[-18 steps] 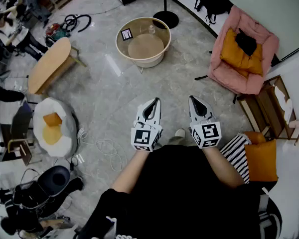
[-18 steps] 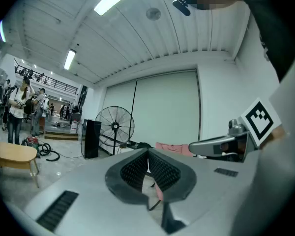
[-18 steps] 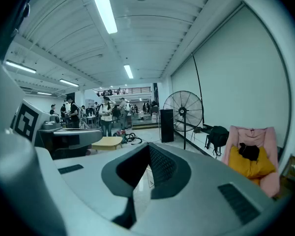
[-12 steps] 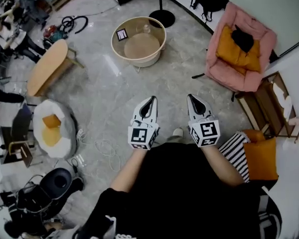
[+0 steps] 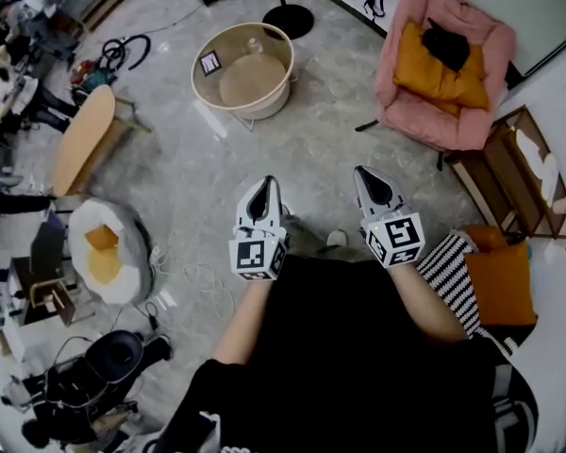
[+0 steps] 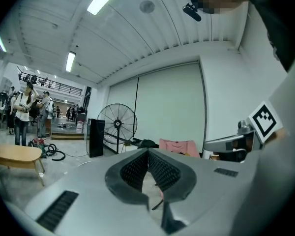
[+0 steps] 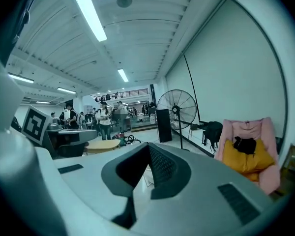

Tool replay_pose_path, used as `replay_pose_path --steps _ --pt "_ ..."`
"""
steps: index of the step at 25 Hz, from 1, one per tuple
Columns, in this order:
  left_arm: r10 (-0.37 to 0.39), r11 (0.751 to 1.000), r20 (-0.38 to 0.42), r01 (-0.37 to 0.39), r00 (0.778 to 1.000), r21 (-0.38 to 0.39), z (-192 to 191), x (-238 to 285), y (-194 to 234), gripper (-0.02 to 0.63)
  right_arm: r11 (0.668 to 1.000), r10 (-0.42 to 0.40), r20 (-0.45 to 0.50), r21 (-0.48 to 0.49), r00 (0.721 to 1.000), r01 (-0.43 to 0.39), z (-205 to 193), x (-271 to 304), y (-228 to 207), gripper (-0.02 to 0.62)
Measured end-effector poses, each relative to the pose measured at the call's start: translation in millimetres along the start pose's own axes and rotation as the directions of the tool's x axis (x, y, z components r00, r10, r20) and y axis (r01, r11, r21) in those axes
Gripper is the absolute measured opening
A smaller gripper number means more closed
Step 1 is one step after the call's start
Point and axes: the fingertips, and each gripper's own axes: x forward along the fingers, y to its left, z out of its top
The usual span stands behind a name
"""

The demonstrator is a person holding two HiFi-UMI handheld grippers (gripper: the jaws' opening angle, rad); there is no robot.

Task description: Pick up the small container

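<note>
The left gripper (image 5: 265, 183) and right gripper (image 5: 363, 172) were both clenched shut and empty, side by side at frame centre over the floor (image 5: 321, 140). Well apart, at upper centre, the small container (image 5: 255, 44) stood on a round table (image 5: 208, 91) near a marker card (image 5: 209, 62). A pink chair (image 5: 424, 121) sat upper right.

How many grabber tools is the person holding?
2. The left gripper is at the left of the head view and the right gripper is beside it on the right. Both are held out in front, jaws together with nothing in them. None seems hidden.
</note>
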Motion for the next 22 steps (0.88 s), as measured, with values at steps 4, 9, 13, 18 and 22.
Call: replay_pose_path --steps 4,9,13,18,22 --pt "-0.021 1.000 -0.011 0.021 1.000 0.005 -2 27 1 0.021 0.999 -0.042 -0.007 -0.021 0.999 0.042 3 14 -30 0.017" --pt "-0.047 0.999 -0.007 0.047 0.999 0.003 -10 80 16 0.020 0.996 -0.082 -0.027 -0.038 0.996 0.081 -1 51 -64 0.017" --pt "-0.085 0.996 -0.002 0.085 0.996 -0.028 -9 125 35 0.021 0.994 -0.100 -0.058 -0.039 0.993 0.098 2 86 -80 0.017" --pt "-0.072 0.997 0.014 0.072 0.997 -0.039 10 189 75 0.020 0.996 -0.078 -0.090 -0.053 0.993 0.073 19 153 -98 0.017" --pt "-0.062 0.996 0.005 0.062 0.998 -0.057 16 234 118 0.021 0.997 -0.052 -0.114 -0.055 0.992 0.045 31 218 -105 0.017"
